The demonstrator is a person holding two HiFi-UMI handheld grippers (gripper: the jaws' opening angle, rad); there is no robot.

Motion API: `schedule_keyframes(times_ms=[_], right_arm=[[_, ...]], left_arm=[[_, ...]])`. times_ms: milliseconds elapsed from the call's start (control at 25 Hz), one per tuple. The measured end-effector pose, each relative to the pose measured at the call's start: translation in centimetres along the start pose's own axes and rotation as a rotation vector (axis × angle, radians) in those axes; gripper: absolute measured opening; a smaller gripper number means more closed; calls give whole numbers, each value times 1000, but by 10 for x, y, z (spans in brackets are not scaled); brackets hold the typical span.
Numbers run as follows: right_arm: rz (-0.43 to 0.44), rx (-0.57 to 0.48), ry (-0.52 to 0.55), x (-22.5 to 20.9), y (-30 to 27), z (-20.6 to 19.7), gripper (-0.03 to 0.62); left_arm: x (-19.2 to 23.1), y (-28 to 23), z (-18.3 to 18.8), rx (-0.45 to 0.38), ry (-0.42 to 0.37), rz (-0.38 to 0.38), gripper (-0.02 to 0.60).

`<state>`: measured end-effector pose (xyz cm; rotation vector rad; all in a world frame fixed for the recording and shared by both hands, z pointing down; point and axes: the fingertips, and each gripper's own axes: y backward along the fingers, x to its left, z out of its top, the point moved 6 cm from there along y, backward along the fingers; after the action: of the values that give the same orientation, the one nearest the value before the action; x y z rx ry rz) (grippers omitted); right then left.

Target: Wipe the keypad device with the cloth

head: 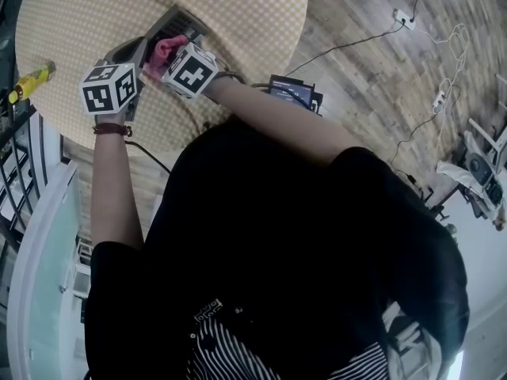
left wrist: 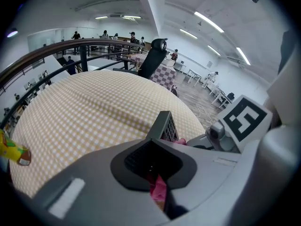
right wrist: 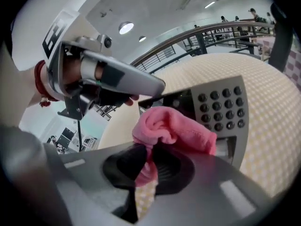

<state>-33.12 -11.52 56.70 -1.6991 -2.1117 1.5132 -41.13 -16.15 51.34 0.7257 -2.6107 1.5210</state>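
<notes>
A grey keypad device (right wrist: pixel 221 109) with dark round buttons lies on the round checked table (head: pixel 238 14), its near part tilted up. My right gripper (right wrist: pixel 148 166) is shut on a pink cloth (right wrist: pixel 174 128), whose bunched end rests on the device beside the buttons. My left gripper (right wrist: pixel 136 84) reaches in from the left and is shut on the device's edge (left wrist: pixel 164 126). In the head view both marker cubes sit close together over the device (head: pixel 170 26), with the cloth (head: pixel 165 50) between them.
A yellow bottle (head: pixel 30 80) lies near the table's left rim by a dark railing (left wrist: pixel 70 48). A black chair (left wrist: pixel 153 58) stands at the far side. Cables and a power strip (head: pixel 404 18) lie on the wooden floor, and a dark screen device (head: pixel 293 92) stands there.
</notes>
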Motion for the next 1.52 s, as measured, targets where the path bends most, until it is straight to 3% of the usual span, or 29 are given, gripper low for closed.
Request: schedule_keyframes(times_ms=[160,520,640,840,1080,1240,1400,1520], right_arm=[[2,55,-47,-8,-9,-27,44],[-16,128,-96,-8,-14,-35,44],[-39,139,-45,-2,-13,-29,44],[-66,152,-41,4,-7,-29,46],[-90,112,125,40,36,-30,45],[-76,113,106,71,55,-37,44],[-121,57,222,91,79,-16,44],[-152,1,268,98,91,-11,44]], left_arm=[[1,-1,-1,-1,-4,5,2],[-1,0,-3,-30,-10,26,2],[-3,5,-6,-86,6,67,2],[-5,10,-16,-213,100,122,3],[-31,46,-32,-301,96,87,3],[-57,76,-89,-316,200,23,3],[-72,113,-133,-435,388,36,3],[-84,121,-156,-454,385,28,3]])
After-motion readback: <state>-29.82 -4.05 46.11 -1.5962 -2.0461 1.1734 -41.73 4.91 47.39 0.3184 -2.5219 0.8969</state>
